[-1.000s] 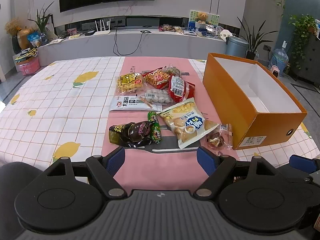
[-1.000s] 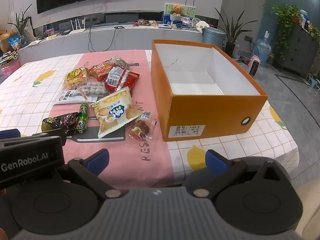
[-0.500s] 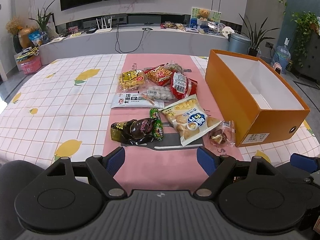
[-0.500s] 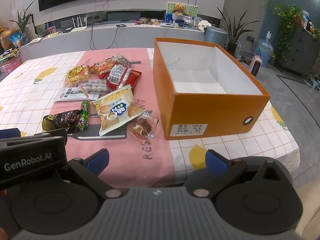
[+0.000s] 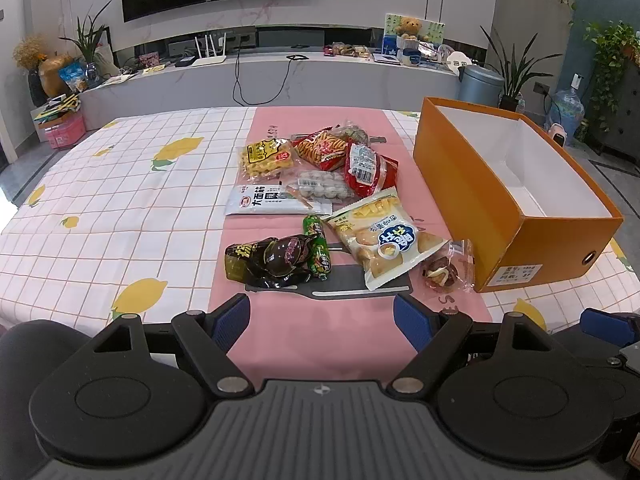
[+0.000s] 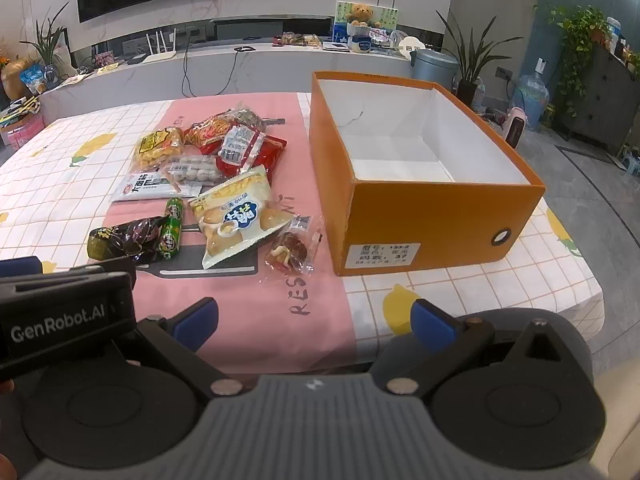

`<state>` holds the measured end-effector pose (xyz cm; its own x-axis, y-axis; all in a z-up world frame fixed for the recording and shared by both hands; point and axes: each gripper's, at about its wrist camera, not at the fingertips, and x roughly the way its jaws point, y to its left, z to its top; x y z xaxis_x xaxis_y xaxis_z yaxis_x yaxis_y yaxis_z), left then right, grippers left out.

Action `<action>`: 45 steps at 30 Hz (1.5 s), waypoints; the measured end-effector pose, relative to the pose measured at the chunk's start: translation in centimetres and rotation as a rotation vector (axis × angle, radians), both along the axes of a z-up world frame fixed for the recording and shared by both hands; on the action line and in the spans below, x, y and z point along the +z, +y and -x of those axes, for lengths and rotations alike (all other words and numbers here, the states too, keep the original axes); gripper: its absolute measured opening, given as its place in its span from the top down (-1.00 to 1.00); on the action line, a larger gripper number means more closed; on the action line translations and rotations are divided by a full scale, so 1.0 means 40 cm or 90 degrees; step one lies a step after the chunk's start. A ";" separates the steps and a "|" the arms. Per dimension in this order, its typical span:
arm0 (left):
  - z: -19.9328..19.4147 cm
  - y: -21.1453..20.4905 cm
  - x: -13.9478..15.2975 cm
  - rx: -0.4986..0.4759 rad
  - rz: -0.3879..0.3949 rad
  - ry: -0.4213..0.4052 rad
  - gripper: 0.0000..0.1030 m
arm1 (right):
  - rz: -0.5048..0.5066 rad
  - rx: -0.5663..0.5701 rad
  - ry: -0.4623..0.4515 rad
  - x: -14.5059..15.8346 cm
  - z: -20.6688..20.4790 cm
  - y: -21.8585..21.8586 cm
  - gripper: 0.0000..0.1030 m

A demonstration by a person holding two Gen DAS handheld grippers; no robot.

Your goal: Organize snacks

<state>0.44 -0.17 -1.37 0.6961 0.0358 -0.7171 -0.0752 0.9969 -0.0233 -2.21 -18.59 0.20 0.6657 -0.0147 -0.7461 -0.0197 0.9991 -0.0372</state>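
Note:
Several snack packets lie in a heap on the pink runner: a yellow-and-blue bun bag (image 5: 385, 236) (image 6: 239, 214), a dark packet (image 5: 272, 259) (image 6: 120, 240), a green sausage stick (image 5: 317, 248), a clear small candy packet (image 5: 446, 268) (image 6: 294, 248), a white flat packet (image 5: 266, 200), red packets (image 5: 370, 168). An empty orange box (image 5: 472, 200) (image 6: 420, 216) stands to their right. My left gripper (image 5: 322, 320) is open and empty, near the table's front edge before the heap. My right gripper (image 6: 314, 320) is open and empty, in front of the box's near left corner.
The table (image 5: 120, 200) has a white checked cloth with lemons. Its right edge (image 6: 580, 280) lies just beyond the box. A long counter (image 5: 280, 76) and a TV stand behind the table. The left gripper's body (image 6: 64, 320) shows at the left of the right wrist view.
Both grippers have drawn back and risen slightly, so the snacks and box look a little farther away. Nothing on the table has moved.

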 end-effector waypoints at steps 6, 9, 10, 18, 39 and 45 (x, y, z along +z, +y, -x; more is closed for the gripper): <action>0.000 0.000 -0.001 0.001 -0.008 0.001 -0.85 | 0.003 0.002 0.001 -0.004 -0.001 0.003 -0.93; 0.001 0.001 -0.003 0.001 -0.008 0.001 -0.85 | 0.004 0.002 0.002 -0.005 -0.001 0.003 -0.93; 0.001 0.002 -0.003 0.001 -0.009 0.002 -0.85 | 0.004 0.003 0.002 -0.005 -0.001 0.004 -0.93; 0.002 0.002 -0.007 0.000 -0.013 0.002 -0.85 | 0.005 0.004 0.004 -0.005 0.001 0.007 -0.93; 0.021 0.040 0.038 0.013 -0.006 -0.014 -0.85 | -0.003 0.019 -0.015 0.049 0.030 0.056 -0.93; 0.012 0.061 0.030 0.023 -0.016 -0.011 -0.85 | 0.014 0.024 -0.034 0.040 0.023 0.092 -0.93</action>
